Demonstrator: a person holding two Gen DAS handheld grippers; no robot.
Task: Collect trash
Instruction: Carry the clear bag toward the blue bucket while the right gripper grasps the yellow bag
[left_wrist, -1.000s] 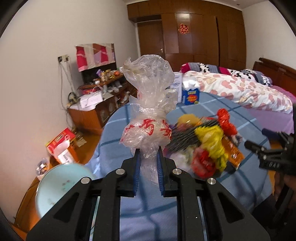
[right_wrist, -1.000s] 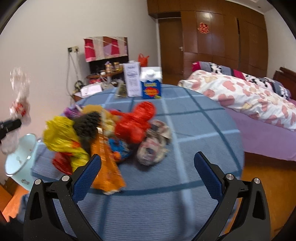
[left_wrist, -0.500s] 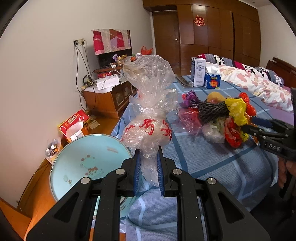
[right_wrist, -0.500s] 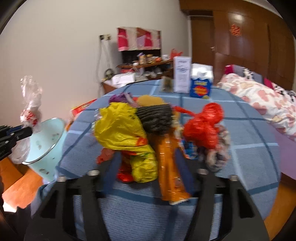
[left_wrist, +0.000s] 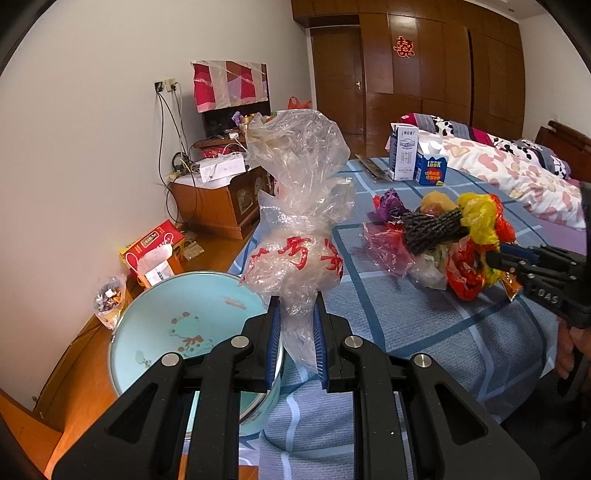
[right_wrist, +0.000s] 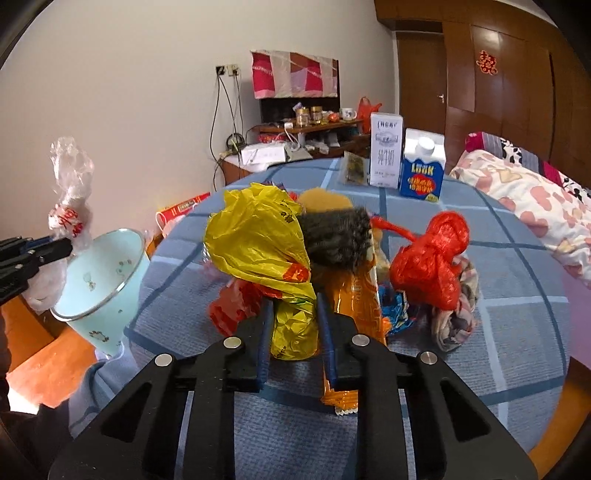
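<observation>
My left gripper (left_wrist: 295, 332) is shut on the twisted neck of a clear plastic bag (left_wrist: 295, 206) with red characters, which stands upright just right of the light blue bin (left_wrist: 177, 332) by the table edge. My right gripper (right_wrist: 293, 332) is closing its jaws on the lower end of a yellow plastic bag (right_wrist: 258, 243), and both pads touch it. That bag lies at the near left of a trash pile on the blue checked tablecloth (right_wrist: 498, 332), alongside a black mesh wad (right_wrist: 340, 240), an orange wrapper (right_wrist: 354, 295) and a red net bag (right_wrist: 428, 266).
Two cartons, one white (right_wrist: 386, 147) and one blue (right_wrist: 423, 170), stand at the table's far side. A bed (right_wrist: 535, 206) runs along the right. A wooden cabinet (left_wrist: 221, 203) and a red box (left_wrist: 155, 243) sit by the left wall. A hand (left_wrist: 569, 347) holds the right gripper.
The right gripper's jaws went from wide open to closed around the yellow bag at the pile's left side. The left gripper carried the clear bag sideways to beside the blue bin, then held still.
</observation>
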